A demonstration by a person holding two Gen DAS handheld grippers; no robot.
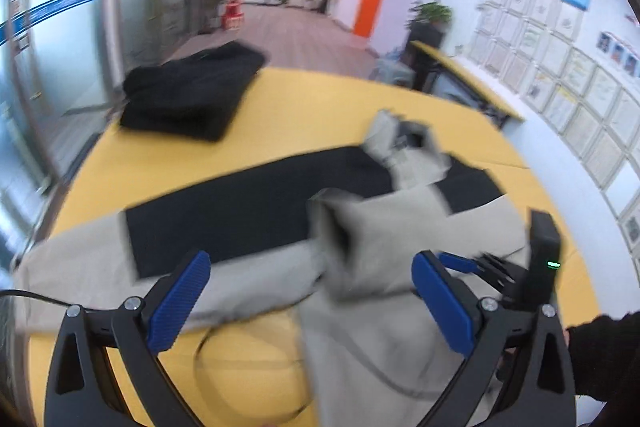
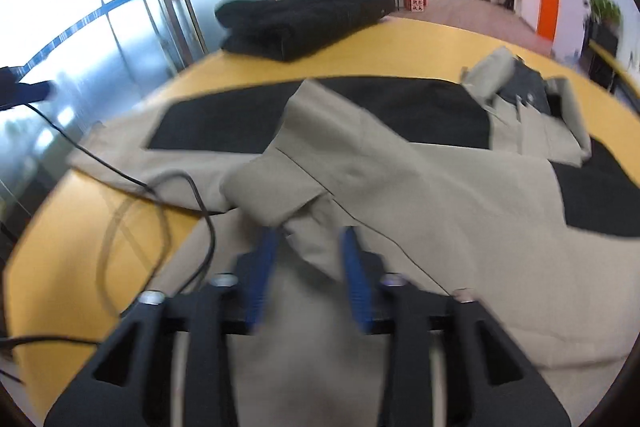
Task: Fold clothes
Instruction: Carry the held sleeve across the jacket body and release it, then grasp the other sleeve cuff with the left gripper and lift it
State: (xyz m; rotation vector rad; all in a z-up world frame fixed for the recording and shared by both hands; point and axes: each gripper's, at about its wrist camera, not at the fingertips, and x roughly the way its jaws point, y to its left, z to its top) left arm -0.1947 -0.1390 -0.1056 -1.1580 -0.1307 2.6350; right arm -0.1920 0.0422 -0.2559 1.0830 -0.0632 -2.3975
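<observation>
The right gripper (image 2: 310, 259) stands with its blue-padded jaws parted, and a fold of the beige woven-cloth garment (image 2: 400, 187) lies between them; the pads do not seem to press on it, so I judge that the cloth is released there and not gripped. The left gripper (image 1: 310, 303) is wide open and empty, and it hangs above the same garment, near the open cuff of a sleeve (image 1: 340, 227). The garment is spread over a black rectangular mat (image 2: 224, 123) on the yellow table (image 2: 80, 247), with its collar end (image 2: 516, 95) at the far right side. A thin black cable (image 2: 200, 203) lies across the table and over the near edge of the cloth. Far behind, at the table's edge, a folded black garment (image 2: 304, 23) rests already done. It seems one sleeve was just laid inward over the body, so the folding is in an early or middle stage. The next move probably calls for taking a new edge of the beige garment with both grippers, and for avoiding to catch the cable together with the cloth.
</observation>
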